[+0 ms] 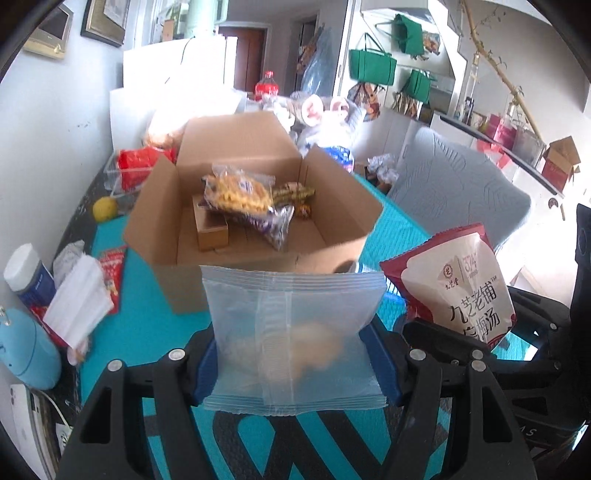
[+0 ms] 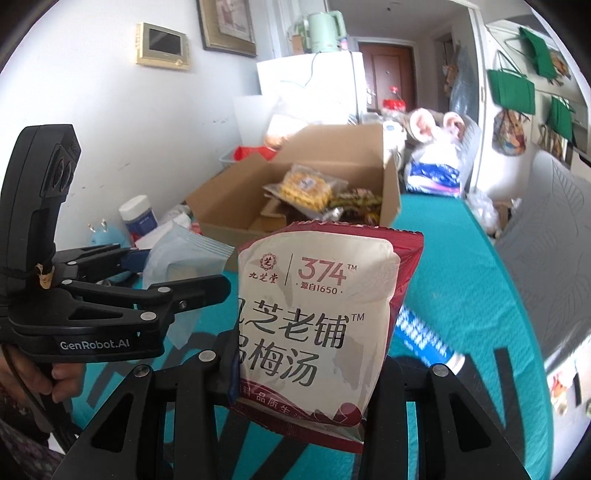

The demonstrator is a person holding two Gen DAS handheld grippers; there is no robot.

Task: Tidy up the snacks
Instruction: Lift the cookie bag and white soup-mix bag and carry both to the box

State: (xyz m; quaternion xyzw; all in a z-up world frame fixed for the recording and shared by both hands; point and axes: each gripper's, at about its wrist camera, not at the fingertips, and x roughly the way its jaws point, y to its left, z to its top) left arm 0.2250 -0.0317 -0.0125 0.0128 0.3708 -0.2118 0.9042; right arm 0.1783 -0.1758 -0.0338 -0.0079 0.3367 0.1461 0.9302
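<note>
Cardboard box (image 1: 177,206) already held approx 3 snacks. L gripper (image 1: 295,365) clamped clear packet (image 1: 291,332), R gripper (image 2: 306,373) clamped red pouch (image 2: 314,325); both weren't boxed yet.

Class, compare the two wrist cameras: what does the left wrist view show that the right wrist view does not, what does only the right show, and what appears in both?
Only the left wrist view shows the yellow lemon beside the box and the cola bottle behind it.

Only the right wrist view shows the green kettle, the wall intercom panel and the person's hand on the left gripper's handle.

Both show the cardboard box with snacks inside, the clear packet in the left gripper, and the red-and-white pouch in the right gripper.
</note>
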